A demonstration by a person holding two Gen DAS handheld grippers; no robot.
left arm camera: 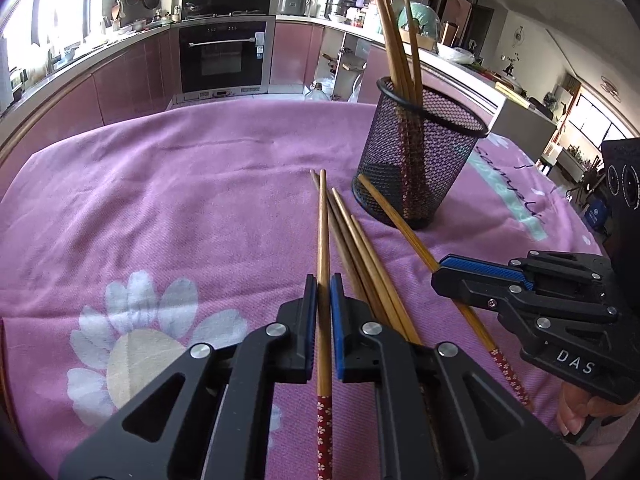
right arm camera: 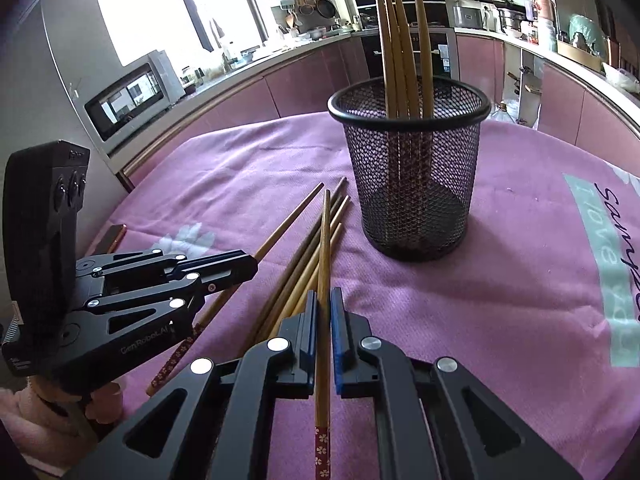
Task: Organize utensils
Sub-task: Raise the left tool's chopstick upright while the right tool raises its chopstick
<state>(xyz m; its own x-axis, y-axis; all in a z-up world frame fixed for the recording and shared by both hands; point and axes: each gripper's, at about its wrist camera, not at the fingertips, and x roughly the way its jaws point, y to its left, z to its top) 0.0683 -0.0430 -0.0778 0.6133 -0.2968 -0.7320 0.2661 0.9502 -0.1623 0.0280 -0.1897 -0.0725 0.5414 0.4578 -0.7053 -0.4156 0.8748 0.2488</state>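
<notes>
On the counter, over a pink flowered cloth [left arm camera: 168, 208], each tool has its own chopstick and the pick-up step looks under way on both sides. The left tool [left arm camera: 324, 312] has its blue pads drawn in against a single chopstick [left arm camera: 323, 240] that runs forward between them, its red patterned end toward the camera; the fingers sit tight to the wood, so I judge it pinched. The right tool [right arm camera: 324, 316] does the same with another chopstick [right arm camera: 325, 248], again pressed in on both sides. From the left wrist view that right tool [left arm camera: 480, 276] lies sideways, low over a chopstick that points at the holder's foot.

Loose chopsticks [right arm camera: 304, 264] lie fanned on the cloth between the two tools, tips toward the holder, some crossing one another. The held sticks lie close against this pile, so whether either has left the cloth I cannot tell.

The black mesh holder [right arm camera: 412, 184] stands upright just beyond the pile. In it are four chopsticks [right arm camera: 404, 40], tips up and patterned ends down, leaning against the far rim; the rest of its floor is bare.

My judgement: the next move calls for lifting each stick free of its neighbours without dragging them, turning it upright with the patterned end down, and lowering it inside the rim [left arm camera: 432, 108]. The light holder could tip if a stick catches its edge.
</notes>
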